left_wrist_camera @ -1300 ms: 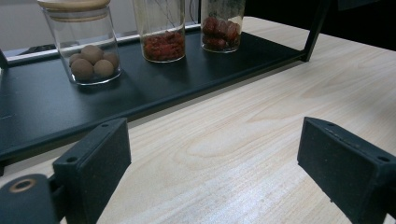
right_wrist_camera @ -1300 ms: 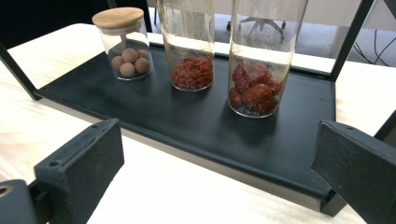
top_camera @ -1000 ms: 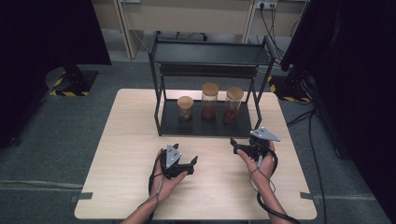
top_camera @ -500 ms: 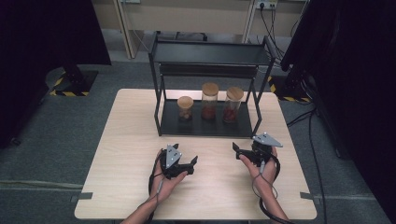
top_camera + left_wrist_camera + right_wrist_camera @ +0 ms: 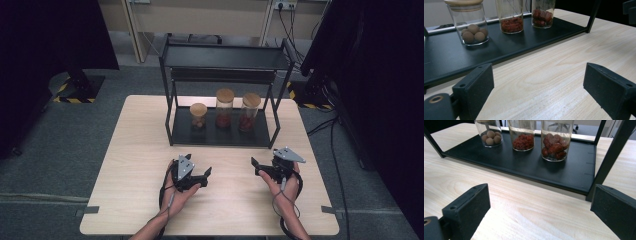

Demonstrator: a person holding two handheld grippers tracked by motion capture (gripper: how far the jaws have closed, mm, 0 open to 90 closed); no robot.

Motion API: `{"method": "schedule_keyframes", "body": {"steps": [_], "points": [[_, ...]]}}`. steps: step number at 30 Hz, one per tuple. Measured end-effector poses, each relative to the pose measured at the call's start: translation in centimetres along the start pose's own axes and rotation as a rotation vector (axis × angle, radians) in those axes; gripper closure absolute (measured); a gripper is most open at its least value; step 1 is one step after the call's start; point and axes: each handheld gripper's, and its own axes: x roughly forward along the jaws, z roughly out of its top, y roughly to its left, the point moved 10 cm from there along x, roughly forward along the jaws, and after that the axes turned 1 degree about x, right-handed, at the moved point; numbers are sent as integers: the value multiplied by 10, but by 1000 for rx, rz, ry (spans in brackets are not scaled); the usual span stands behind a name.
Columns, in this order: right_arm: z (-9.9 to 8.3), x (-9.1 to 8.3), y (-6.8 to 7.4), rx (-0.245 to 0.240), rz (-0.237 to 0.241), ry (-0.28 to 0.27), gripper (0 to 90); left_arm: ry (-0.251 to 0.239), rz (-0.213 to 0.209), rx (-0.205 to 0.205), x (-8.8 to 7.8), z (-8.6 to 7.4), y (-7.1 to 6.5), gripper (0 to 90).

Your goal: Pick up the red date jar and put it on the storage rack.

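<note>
under the black shelf [image 5: 225,56], three jars' [image 5: 223,107] lids sit half-shadowed.

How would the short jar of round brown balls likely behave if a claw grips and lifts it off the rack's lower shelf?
The short jar looks like clear glass, so probably rigid, slippery and breakable. It is squat and under half full, so likely light and stable. Its wooden lid may simply rest on top and could come loose if tilted.

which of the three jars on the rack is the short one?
The left jar, holding round tan balls. Its wooden lid sits lower than those of the middle jar and right jar, which hold red contents.
</note>
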Motion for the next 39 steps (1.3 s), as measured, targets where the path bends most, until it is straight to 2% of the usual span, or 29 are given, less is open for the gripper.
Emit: {"method": "schedule_keyframes", "body": {"steps": [39], "points": [[-35, -20, -18, 34, -41, 20, 25, -2, 1, -1, 0, 0, 0, 90]]}}
